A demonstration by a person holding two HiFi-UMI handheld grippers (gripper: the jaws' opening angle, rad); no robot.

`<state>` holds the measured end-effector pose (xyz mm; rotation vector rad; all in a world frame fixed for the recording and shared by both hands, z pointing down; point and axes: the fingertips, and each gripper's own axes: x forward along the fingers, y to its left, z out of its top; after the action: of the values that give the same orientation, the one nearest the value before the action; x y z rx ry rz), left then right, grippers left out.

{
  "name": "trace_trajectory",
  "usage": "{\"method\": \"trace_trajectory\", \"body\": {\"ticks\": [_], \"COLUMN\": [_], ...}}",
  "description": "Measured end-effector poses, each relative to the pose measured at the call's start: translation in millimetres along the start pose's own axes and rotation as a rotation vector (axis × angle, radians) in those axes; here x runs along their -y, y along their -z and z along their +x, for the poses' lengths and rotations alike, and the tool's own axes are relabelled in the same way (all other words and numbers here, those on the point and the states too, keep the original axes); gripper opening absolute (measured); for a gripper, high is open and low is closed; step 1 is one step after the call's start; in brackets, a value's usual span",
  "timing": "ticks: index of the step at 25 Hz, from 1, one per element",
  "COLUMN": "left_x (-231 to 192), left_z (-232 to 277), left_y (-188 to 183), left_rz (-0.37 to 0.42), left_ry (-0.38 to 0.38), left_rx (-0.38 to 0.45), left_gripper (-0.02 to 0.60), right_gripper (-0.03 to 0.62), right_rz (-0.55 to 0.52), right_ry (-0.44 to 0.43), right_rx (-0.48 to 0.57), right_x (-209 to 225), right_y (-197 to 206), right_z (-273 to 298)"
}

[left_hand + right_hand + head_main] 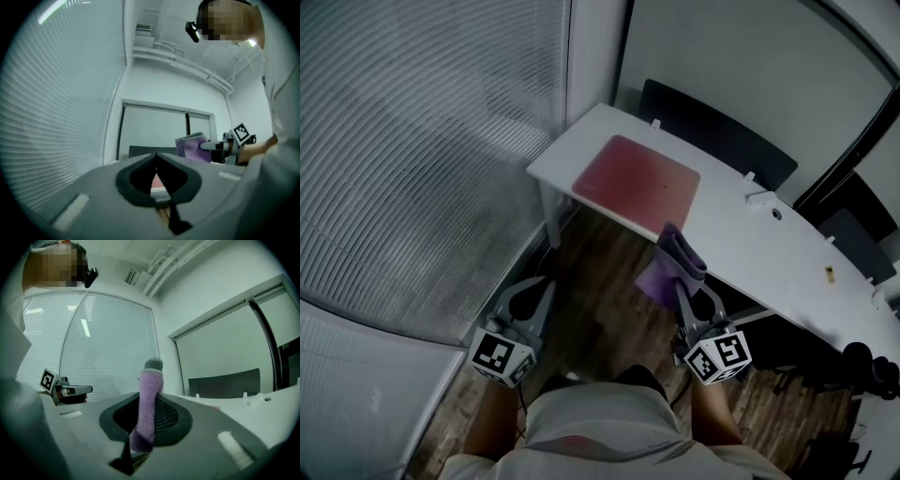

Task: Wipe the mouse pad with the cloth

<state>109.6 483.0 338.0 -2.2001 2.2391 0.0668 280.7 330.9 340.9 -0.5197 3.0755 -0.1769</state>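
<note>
**Head view: folded cloth pinched in the right gripper, short of the mouse pad**

The white desk (pixel 750 246) runs diagonally across the corner of the room, above a wooden floor (pixel 600 314). The reddish mouse pad (pixel 637 178) lies flat near the desk's left end, just inside the front edge, with nothing on it. It looks thin and floppy, so a hard one-way stroke could make it slide or ruck up; pinning a corner would likely help.

The purple cloth (pixel 675 258) is off the desk, in the air in front of its near edge and well apart from the pad. It is folded into a thick wad with a grey hem on top. It reads as soft, light and fleecy, likely to droop and to unfold if held by one layer.

The right gripper (pixel 684 286) is clamped across the wad's lower part, with the rest standing up past the jaws. That is a sound hold through all the layers.

The left gripper (pixel 529 300) hangs low over the floor, its jaws together and holding nothing.
</note>
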Motion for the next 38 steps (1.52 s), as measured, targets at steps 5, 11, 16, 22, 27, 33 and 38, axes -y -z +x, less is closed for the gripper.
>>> {"method": "trace_trajectory", "body": {"ticks": [5, 11, 16, 22, 27, 33, 38], "left_x": [-29.6, -48.7, -72.3, -89.4, -96.9, -118.0, -147.7], "left_z": [12.3, 64.1, 131.1, 231.8, 312.2, 388.7, 431.7], "left_y": [17.9, 34.5, 27.4, 21.4, 20.6, 29.8, 37.9], "left_rz": [-0.038, -0.046, -0.019, -0.01, -0.011, -0.012, -0.008], "left_ry": [-0.001, 0.018, 0.012, 0.011, 0.019, 0.003, 0.027], "left_rx": [-0.022, -0.045, -0.07, -0.071, -0.063, -0.072, -0.079], "left_gripper": [0.003, 0.002, 0.002, 0.002, 0.002, 0.002, 0.002], "right_gripper": [0.057, 0.057, 0.057, 0.057, 0.057, 0.057, 0.057], "right_rz": [0.002, 0.026, 0.072, 0.079, 0.081, 0.095, 0.111], "right_ry": [0.006, 0.027, 0.026, 0.001, 0.006, 0.029, 0.033], "right_rx": [-0.033, -0.042, -0.034, -0.044, -0.055, -0.079, -0.092], "right_x": [7.0, 54.0, 109.8, 189.2, 255.5, 321.1, 341.6], "right_y": [10.2, 22.5, 20.8, 9.4, 3.1, 3.4, 9.8], "right_z": [27.5, 62.8, 110.7, 166.0, 201.5, 244.5, 285.5]}}
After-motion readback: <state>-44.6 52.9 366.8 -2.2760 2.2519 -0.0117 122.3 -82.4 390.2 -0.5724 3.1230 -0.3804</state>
